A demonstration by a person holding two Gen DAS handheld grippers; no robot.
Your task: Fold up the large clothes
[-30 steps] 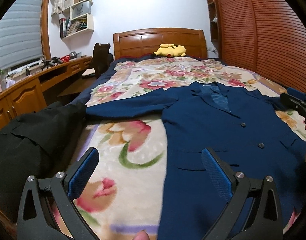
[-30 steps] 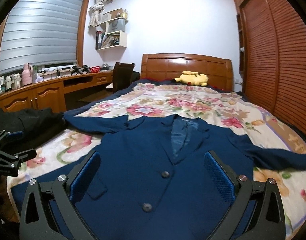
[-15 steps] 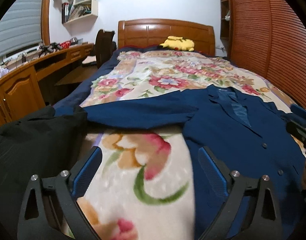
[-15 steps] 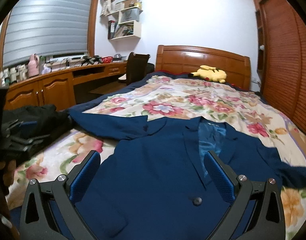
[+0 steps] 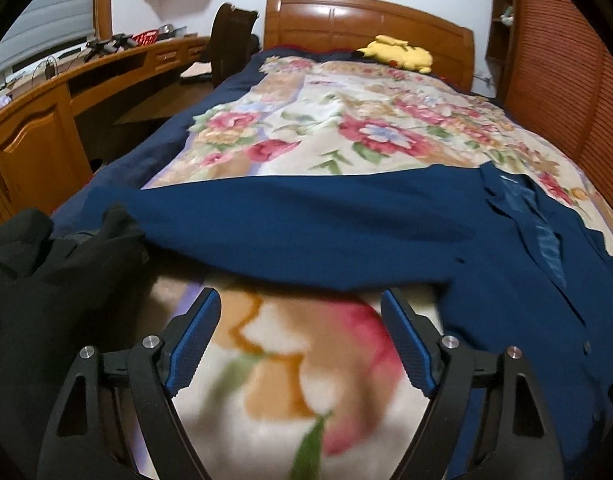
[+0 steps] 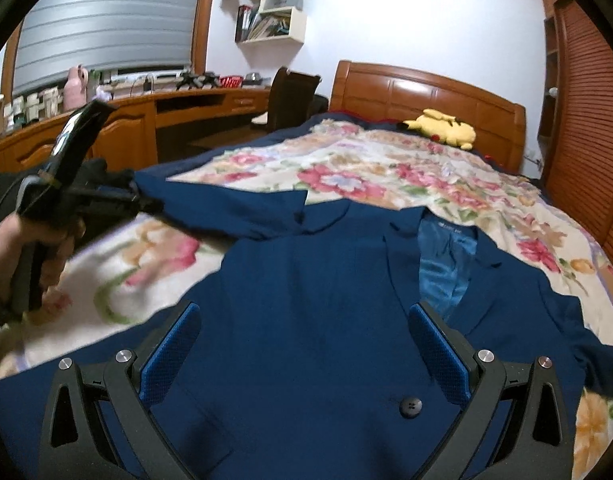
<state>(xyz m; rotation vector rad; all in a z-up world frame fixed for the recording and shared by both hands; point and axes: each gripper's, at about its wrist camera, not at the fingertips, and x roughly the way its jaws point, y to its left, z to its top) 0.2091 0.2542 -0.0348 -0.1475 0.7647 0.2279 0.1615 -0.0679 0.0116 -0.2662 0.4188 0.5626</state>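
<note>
Your left gripper [image 5: 300,336]: black skeletal frame, silver screws, ribbed blue pads; your right gripper [image 6: 304,344] matches it

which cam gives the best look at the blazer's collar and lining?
Right wrist: the navy blazer lies centred there, both lapels and the lighter blue lining open to the lens. Left wrist shows mostly its outstretched sleeve; the collar sits squeezed at the right edge, lining only a narrow strip.

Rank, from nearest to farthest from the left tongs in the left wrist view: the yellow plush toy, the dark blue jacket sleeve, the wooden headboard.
1. Dark blue jacket sleeve, stretched across just ahead of the left tongs.
2. Yellow plush toy, far end of the bed, right of centre.
3. Wooden headboard, behind the toy.
</note>
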